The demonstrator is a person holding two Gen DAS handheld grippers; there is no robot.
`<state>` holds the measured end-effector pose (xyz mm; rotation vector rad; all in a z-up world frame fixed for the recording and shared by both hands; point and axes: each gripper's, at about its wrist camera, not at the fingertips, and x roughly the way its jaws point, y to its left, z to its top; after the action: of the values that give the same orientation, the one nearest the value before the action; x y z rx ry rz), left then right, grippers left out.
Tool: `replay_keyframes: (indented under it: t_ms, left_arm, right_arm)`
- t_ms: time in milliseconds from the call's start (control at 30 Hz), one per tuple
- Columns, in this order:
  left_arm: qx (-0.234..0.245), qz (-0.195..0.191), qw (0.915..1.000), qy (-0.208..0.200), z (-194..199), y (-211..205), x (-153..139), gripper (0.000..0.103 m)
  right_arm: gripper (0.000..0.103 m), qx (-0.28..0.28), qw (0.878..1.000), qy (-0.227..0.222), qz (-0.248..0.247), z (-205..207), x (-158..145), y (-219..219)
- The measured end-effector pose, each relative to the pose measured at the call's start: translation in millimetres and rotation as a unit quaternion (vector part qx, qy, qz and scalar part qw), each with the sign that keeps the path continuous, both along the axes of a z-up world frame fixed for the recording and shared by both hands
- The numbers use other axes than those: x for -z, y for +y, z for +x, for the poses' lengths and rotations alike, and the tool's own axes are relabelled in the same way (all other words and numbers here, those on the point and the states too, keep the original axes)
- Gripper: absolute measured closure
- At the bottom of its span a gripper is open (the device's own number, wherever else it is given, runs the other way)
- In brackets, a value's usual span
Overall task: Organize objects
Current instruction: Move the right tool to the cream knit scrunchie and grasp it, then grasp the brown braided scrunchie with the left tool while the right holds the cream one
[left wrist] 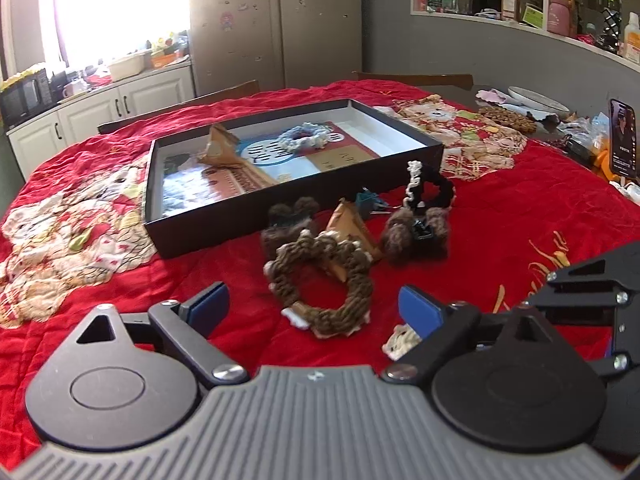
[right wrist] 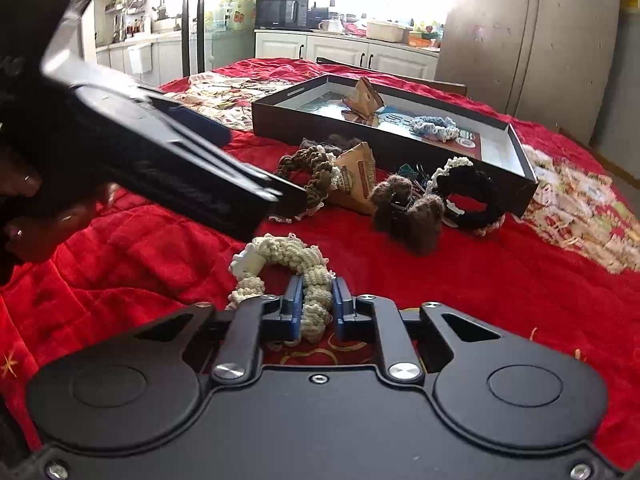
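My right gripper (right wrist: 316, 304) is shut on a cream crocheted scrunchie (right wrist: 280, 258) that lies on the red cloth. My left gripper (left wrist: 314, 306) is open and empty, just in front of a brown scrunchie (left wrist: 320, 280). Behind it lie a tan paper cone (left wrist: 352, 226), two fuzzy brown hair clips (left wrist: 416, 236), a black scrunchie with white trim (left wrist: 434, 190) and a small teal clip (left wrist: 366, 200). A black shallow box (left wrist: 224, 224) holds a pale blue scrunchie (left wrist: 306, 138) and another paper cone (left wrist: 220, 146). The left gripper also shows in the right wrist view (right wrist: 256, 168).
The table wears a red quilted cloth (left wrist: 520, 216) with patchwork patches. A phone on a stand (left wrist: 622, 140) and a plate with clutter (left wrist: 536, 100) sit at the far right. Chairs, kitchen cabinets and a fridge stand behind the table.
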<state>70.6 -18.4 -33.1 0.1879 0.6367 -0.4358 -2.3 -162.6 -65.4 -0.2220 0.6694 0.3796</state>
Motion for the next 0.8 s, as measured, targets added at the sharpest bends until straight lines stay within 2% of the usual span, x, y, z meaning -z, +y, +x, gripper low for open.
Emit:
replay_keyframes:
  t_ms: [300,633,800]
  left_arm:
    - [0.015,0.004,0.9998,0.012,10,-19,6,0.028]
    - [0.012,0.008,0.9988,0.046,25,-25,20,0.059]
    - [0.012,0.014,0.9987,0.047,27,-28,21,0.072]
  right_arm:
    - [0.090,0.001,1.000,-0.001,-0.003,-5,-4,-3]
    - [0.090,0.014,1.000,-0.009,-0.011,-7,-9,-12]
    - [0.090,0.027,1.000,-0.009,-0.009,-6,-12,-18]
